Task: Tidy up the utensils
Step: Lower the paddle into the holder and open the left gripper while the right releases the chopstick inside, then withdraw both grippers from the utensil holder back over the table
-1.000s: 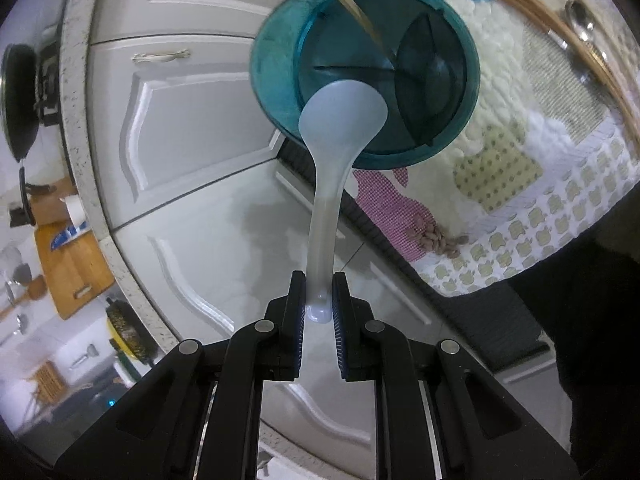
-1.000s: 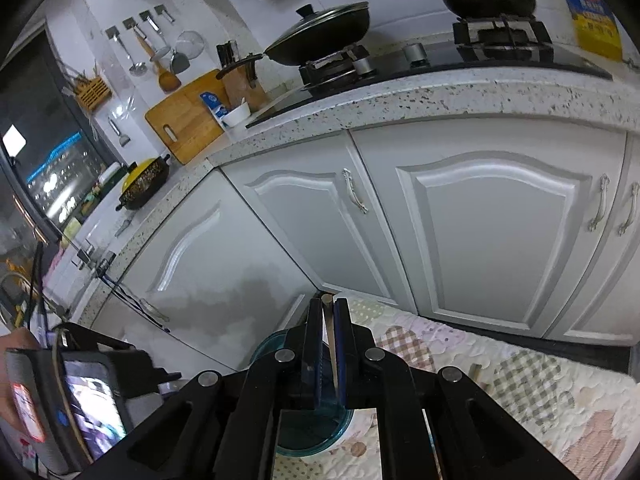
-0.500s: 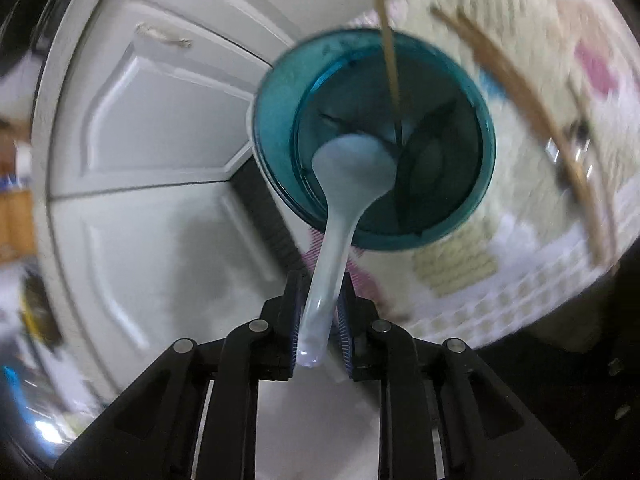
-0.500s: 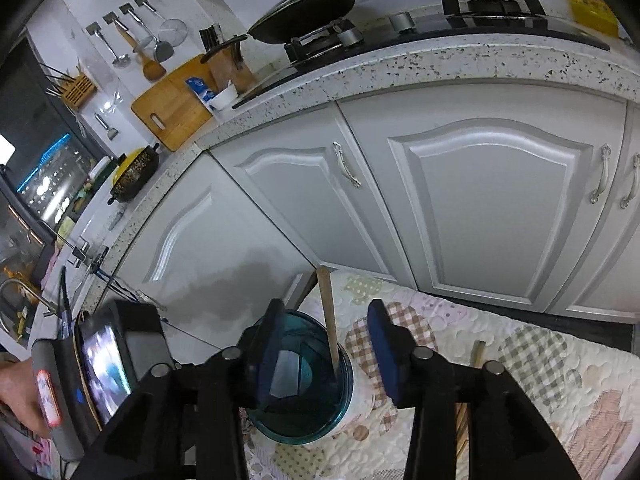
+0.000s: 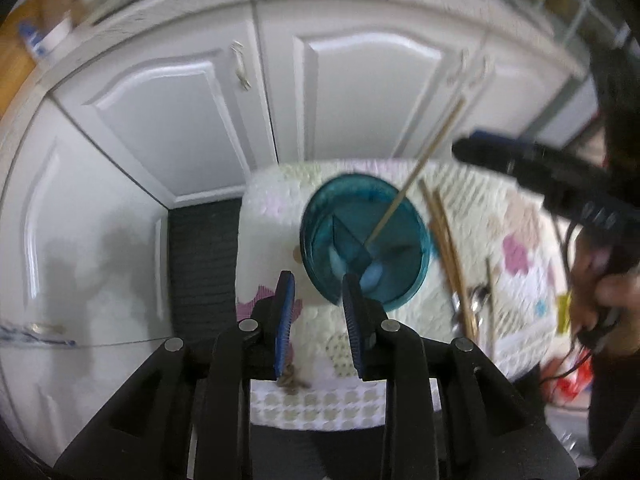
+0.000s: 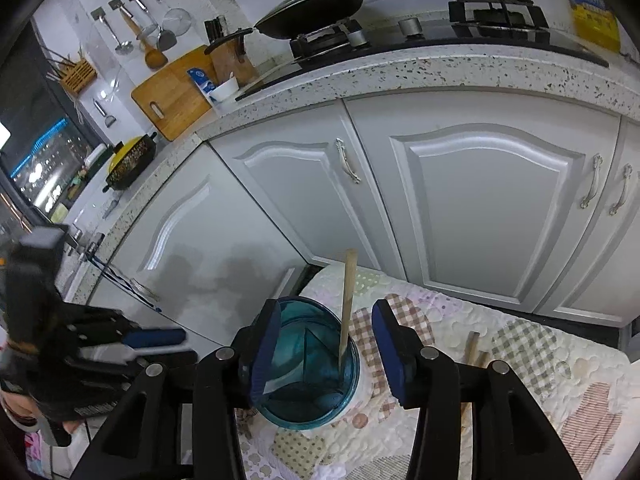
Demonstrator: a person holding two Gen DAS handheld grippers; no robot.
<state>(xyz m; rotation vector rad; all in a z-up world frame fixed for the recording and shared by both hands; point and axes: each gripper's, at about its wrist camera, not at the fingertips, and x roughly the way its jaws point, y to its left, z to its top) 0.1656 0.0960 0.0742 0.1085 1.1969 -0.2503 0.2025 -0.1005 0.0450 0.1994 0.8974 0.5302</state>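
Seen from the left wrist, the left gripper [image 5: 318, 300] has its blue-padded jaws a little apart and opening, with only patterned cloth showing in the gap. Nothing is held. Just beyond the right-hand jaw tip, partly behind it, stands the teal utensil holder [image 5: 320, 220], a round cup split by inner dividers. The pale white spoon [image 5: 374, 276] lies inside it, low in the compartment nearest that jaw tip, free of both pads. A wooden chopstick [image 5: 420, 164] stands in the holder too, leaning up and away to the right of the jaws. Further right of the holder, on the quilted mat [image 5: 272, 188], lie loose chopsticks [image 5: 444, 240] and a metal spoon [image 5: 476, 300], though blur keeps their details vague. Beyond the mat are white cabinet doors [image 5: 360, 92].

From the right wrist, the right gripper [image 6: 324, 344] has its jaws well apart and opening, gripping nothing. The same holder [image 6: 288, 412] sits on the mat [image 6: 540, 360] just past the jaw tips, its left rim hidden behind the left jaw. The chopstick [image 6: 347, 304] rises from the holder's right side, upright in the gap between the jaws and touching neither pad. To the right of the right jaw, the ends of the loose chopsticks [image 6: 472, 346] lie on the mat. Off to the left the other gripper [image 6: 152, 338] shows, blurred. Farther back are the cabinet doors [image 6: 480, 208], then the speckled countertop [image 6: 440, 68].
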